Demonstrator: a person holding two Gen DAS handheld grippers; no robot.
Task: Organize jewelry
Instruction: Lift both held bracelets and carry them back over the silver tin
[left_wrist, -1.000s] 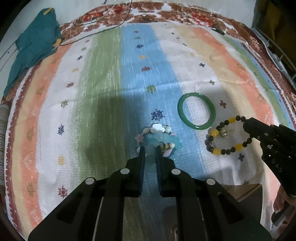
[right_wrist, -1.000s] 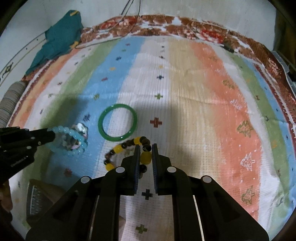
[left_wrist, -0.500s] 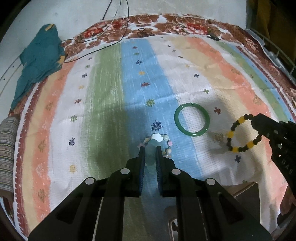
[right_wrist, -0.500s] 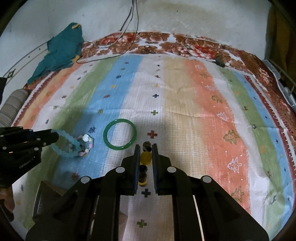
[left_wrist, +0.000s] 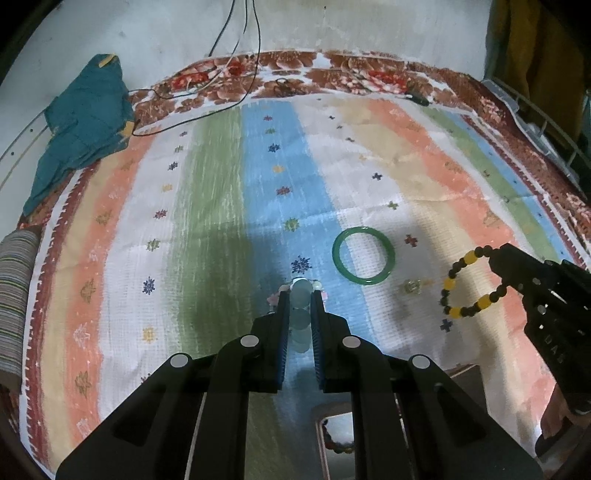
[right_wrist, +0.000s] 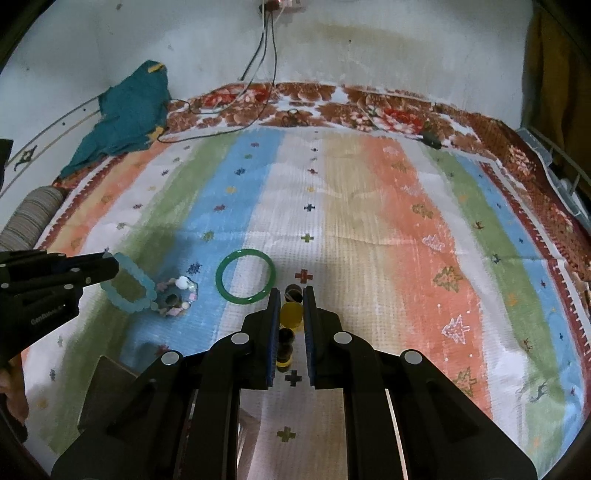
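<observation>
The left tool (left_wrist: 300, 302) was clamped on a pale blue bead bracelet (right_wrist: 129, 286), held above the striped bed cover (left_wrist: 221, 206). The right tool (right_wrist: 290, 308) was clamped on a yellow-and-dark bead bracelet (left_wrist: 469, 284), also lifted. A green bangle (left_wrist: 364, 255) and a pastel bracelet (right_wrist: 177, 297) were left lying on the cover between them.

Lettering on the grippers only

We read part of a word, "Gen", on the left gripper (right_wrist: 110, 268) body, the rest blurred; on the right gripper (left_wrist: 495, 258) we make out "DAS", partly cut off.
</observation>
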